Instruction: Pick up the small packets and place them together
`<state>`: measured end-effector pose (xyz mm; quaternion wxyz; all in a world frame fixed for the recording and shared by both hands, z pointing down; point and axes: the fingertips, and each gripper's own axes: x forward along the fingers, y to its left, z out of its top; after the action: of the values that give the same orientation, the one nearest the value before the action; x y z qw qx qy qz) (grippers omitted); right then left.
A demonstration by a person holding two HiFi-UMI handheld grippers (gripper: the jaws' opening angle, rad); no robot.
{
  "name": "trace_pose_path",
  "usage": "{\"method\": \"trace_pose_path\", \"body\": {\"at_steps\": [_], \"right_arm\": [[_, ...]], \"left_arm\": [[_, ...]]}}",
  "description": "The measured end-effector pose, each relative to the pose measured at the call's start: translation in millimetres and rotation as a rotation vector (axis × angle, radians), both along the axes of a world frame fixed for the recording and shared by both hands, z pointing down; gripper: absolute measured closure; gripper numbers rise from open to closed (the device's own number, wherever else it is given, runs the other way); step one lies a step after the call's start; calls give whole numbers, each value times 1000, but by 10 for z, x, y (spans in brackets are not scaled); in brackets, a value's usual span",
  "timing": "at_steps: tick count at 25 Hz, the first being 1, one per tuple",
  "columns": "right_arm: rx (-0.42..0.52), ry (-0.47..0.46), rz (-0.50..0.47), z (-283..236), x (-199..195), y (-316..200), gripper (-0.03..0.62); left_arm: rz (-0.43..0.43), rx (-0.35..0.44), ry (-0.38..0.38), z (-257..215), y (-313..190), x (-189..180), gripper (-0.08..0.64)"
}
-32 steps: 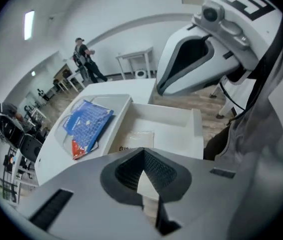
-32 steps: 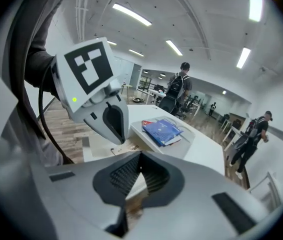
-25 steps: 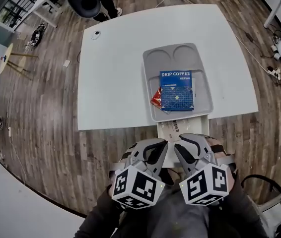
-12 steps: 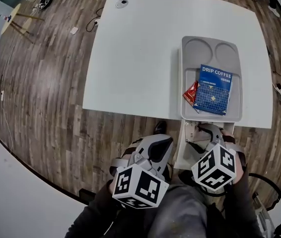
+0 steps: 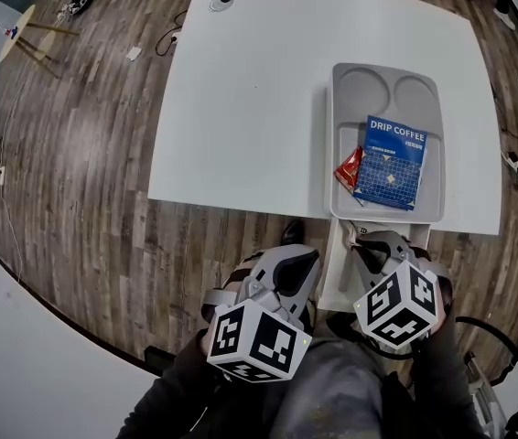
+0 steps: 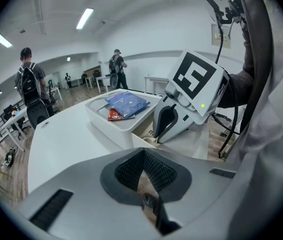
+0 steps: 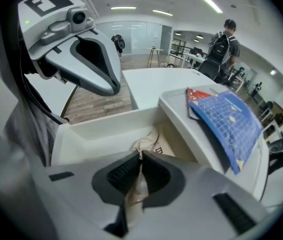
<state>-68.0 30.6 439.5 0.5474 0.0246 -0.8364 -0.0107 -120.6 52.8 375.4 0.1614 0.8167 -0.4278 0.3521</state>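
Packets: blue packet (image 5: 395, 163) and red packet (image 5: 348, 167) lie together in the tray (image 5: 334, 126); right fingers (image 7: 120, 174) have just closed on a beige packet (image 7: 154, 144) in the box (image 7: 101, 126); left fingers (image 6: 130, 170) together, empty.

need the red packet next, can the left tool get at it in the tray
Probably yes: the red packet sticks out from under the blue packet on the tray's left side, and nothing stands between it and the left tool.

We find the table (image 5: 241, 108) open left of the tray (image 5: 326, 154). The blue pack (image 5: 394, 163) and red pack (image 5: 347, 167) fill the tray's near half. The box (image 7: 106, 125) walls and beige pack (image 7: 154, 143) crowd our right gripper (image 7: 140, 159).
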Motion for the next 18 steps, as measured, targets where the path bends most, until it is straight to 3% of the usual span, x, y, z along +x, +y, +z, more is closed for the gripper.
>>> {"method": "trace_pose_path", "body": {"at_steps": [11, 18], "right_arm": [[43, -97, -95, -514, 54, 343, 577], [110, -197, -47, -981, 184, 200, 576]], "left_arm": [[-51, 14, -30, -62, 175, 67, 561], [-93, 41, -25, -149, 240, 151, 561]]}}
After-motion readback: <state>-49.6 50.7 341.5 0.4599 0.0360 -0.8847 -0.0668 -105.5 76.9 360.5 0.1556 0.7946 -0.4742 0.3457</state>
